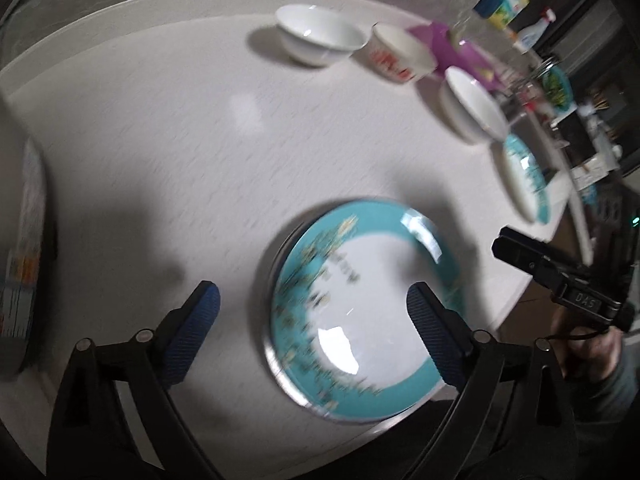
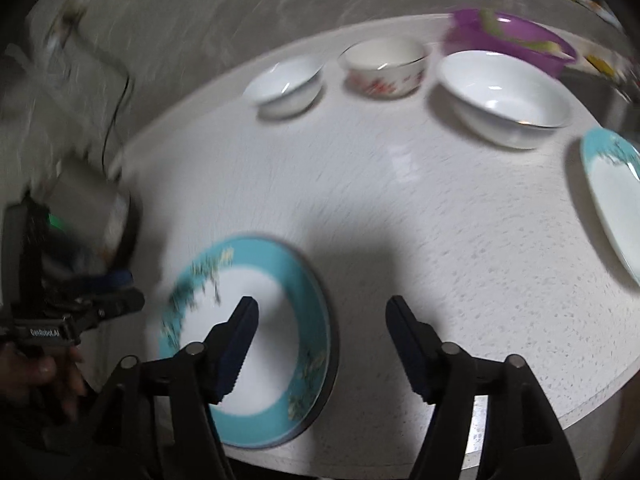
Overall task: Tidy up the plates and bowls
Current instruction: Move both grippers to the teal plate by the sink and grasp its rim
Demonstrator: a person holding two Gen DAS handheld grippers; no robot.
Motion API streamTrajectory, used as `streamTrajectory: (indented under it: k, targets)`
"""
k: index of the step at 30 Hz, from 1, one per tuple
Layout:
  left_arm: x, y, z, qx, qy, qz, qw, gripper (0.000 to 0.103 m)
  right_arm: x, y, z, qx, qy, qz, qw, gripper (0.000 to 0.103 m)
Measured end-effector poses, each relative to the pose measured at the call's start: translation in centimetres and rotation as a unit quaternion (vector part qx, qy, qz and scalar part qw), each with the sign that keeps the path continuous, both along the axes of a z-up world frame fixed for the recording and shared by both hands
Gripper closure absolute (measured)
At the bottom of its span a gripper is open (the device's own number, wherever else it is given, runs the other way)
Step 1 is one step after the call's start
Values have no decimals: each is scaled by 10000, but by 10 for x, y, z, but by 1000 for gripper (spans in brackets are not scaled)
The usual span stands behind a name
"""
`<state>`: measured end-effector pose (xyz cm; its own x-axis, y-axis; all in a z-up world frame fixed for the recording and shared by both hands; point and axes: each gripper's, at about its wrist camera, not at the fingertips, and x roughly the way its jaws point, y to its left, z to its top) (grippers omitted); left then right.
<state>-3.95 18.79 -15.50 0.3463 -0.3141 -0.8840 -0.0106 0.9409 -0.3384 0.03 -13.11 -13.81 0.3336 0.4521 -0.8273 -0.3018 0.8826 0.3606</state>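
Resting on: white countertop (image 1: 168,128), all dishes.
Teal-rimmed plate (image 1: 360,304): flat, near front edge, released.
Second teal plate (image 2: 616,200): far right.
Bowls: large white bowl (image 2: 504,96), red-patterned bowl (image 2: 384,66), small white bowl (image 2: 286,84), back row.
Left gripper (image 1: 312,312): jaws wide, empty, above plate.
Right gripper (image 2: 320,340): jaws apart, empty.

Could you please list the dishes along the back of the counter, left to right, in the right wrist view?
Small plain white bowl → white bowl with red pattern → large white bowl → teal-rimmed plate at the right edge.

Likely home kitchen: countertop (image 2: 400,200), spray bottle (image 1: 534,32).
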Motion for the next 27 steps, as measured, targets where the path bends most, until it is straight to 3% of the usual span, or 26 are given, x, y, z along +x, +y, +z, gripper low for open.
streamTrajectory:
  k: [2,6,12,15,23,27]
  targets:
    - [14,-2,6,-166,-65,-40,9998,2,3,-13,3,235,42,-248,9994,21]
    - [36,-19,19,-370,-184,-180,9990,0,-1,-43,8,597,157,-780,9950,19]
    - [58,-76,32,-648,-187,-532,9963,0,6,-84,12,924,19,-951,9912,19]
    - [66,-108,37,-943,-111,-427,9946,0,24,-112,14,1139,-51,-900,9894,19]
    - [97,-257,31,-910,-155,-406,9949,0,78,-228,27,1038,-338,-534,9926,19]
    - [118,-334,18,-661,-23,-434,9969,0,100,-308,30,766,-269,-678,9944,19]
